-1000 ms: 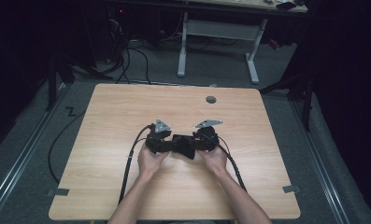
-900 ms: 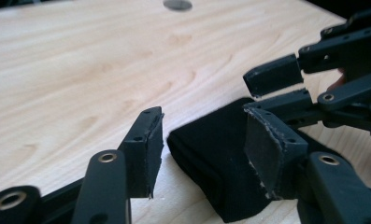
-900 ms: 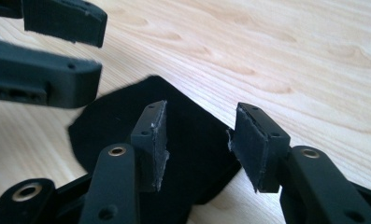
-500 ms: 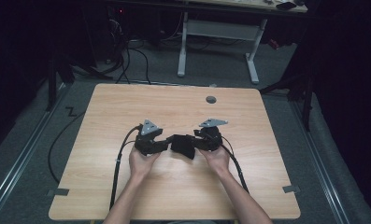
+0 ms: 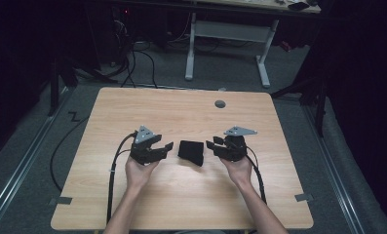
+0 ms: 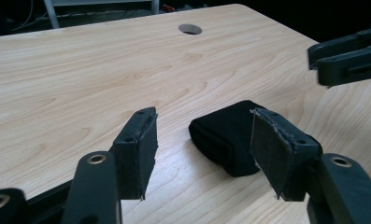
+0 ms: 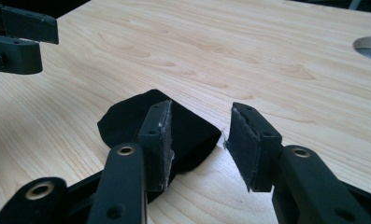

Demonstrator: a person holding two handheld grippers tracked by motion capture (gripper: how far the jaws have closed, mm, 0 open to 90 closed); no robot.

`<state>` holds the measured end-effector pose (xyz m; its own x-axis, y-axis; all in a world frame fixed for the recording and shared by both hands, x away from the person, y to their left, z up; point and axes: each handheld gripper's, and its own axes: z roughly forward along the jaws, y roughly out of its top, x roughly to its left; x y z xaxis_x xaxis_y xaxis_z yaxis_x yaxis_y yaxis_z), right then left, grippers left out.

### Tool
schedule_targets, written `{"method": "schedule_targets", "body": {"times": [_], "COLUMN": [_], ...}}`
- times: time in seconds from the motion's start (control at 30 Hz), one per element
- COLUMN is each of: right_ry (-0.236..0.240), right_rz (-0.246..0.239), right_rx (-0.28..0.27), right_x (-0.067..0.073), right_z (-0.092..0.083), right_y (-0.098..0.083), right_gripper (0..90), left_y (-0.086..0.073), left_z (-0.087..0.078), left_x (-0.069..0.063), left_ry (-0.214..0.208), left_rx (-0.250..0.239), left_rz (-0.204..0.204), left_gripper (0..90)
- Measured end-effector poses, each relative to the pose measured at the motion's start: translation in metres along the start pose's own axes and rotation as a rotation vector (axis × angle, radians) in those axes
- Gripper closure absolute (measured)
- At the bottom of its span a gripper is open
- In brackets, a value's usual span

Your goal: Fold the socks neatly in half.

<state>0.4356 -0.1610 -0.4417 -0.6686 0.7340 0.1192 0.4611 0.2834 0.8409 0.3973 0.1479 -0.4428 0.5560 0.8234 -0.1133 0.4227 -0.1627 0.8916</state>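
Both grippers have backed off to either side since a sec ago, when they were bunched together over the black folded cloth (image 5: 191, 152); it now lies alone on the table (image 5: 181, 107) btwn them, near its middle-front, touching neither. Left gripper (image 5: 163, 147) jaws have just been opening and stand wide w/ nothing gripped, the cloth just ahead of them, while right gripper (image 5: 213, 143) jaws have just been closing a bit but are also apart and empty. Prob means the fold is finished and released, no grip left to undo.
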Motion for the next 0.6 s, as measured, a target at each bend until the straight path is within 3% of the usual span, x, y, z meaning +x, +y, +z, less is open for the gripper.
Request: {"method": "schedule_targets", "body": {"times": [0.6], "right_ry": [-0.017], "right_rz": [0.009], "right_rx": [-0.056], "right_x": [-0.011], "right_z": [-0.031], "right_y": [-0.013], "right_gripper": [58.0], "left_y": [-0.02], "left_z": [-0.03], "left_x": [0.02], "left_ry": [0.032], "left_rx": [-0.054], "left_rz": [-0.075], "left_gripper": [41.2]}}
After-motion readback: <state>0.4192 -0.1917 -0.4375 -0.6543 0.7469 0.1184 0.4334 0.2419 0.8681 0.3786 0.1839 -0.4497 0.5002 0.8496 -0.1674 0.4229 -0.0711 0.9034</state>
